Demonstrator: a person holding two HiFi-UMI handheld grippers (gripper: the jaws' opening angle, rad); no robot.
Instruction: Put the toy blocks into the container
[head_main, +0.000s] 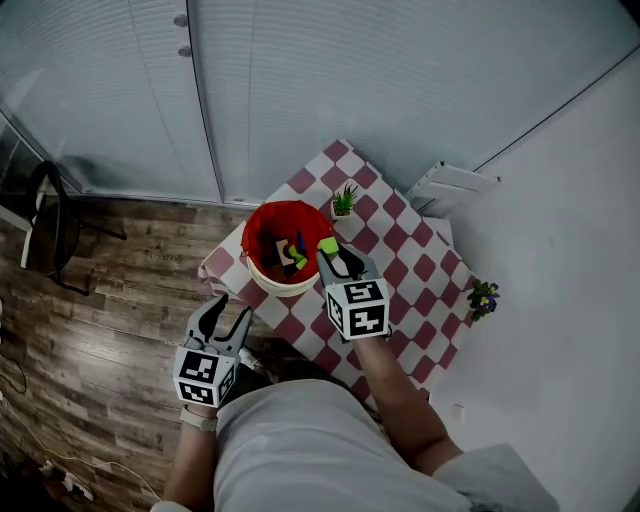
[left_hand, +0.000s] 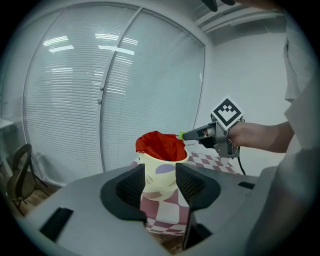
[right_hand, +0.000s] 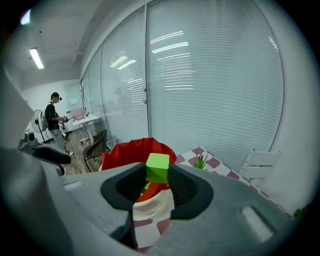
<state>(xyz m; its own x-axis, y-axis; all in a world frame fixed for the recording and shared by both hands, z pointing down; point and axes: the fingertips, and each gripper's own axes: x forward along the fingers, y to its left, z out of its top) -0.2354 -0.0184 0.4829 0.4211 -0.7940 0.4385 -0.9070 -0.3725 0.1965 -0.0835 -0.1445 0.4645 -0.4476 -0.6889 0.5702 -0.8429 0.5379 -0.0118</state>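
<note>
A cream bucket with a red liner (head_main: 284, 244) stands on the checkered table (head_main: 400, 270); several coloured blocks lie inside it. My right gripper (head_main: 331, 250) is shut on a green block (head_main: 327, 246) (right_hand: 158, 167), held just over the bucket's right rim (right_hand: 131, 152). My left gripper (head_main: 224, 322) hangs off the table's near-left side, over the wooden floor, jaws apart with nothing between them. In the left gripper view the bucket (left_hand: 161, 160) shows beyond the jaws, with the right gripper (left_hand: 186, 135) at its rim.
A small potted plant (head_main: 344, 200) stands behind the bucket, and a second one with purple flowers (head_main: 484, 297) at the table's right edge. A white chair (head_main: 450, 185) is by the wall, a dark chair (head_main: 50, 225) far left. Blinds cover the window behind.
</note>
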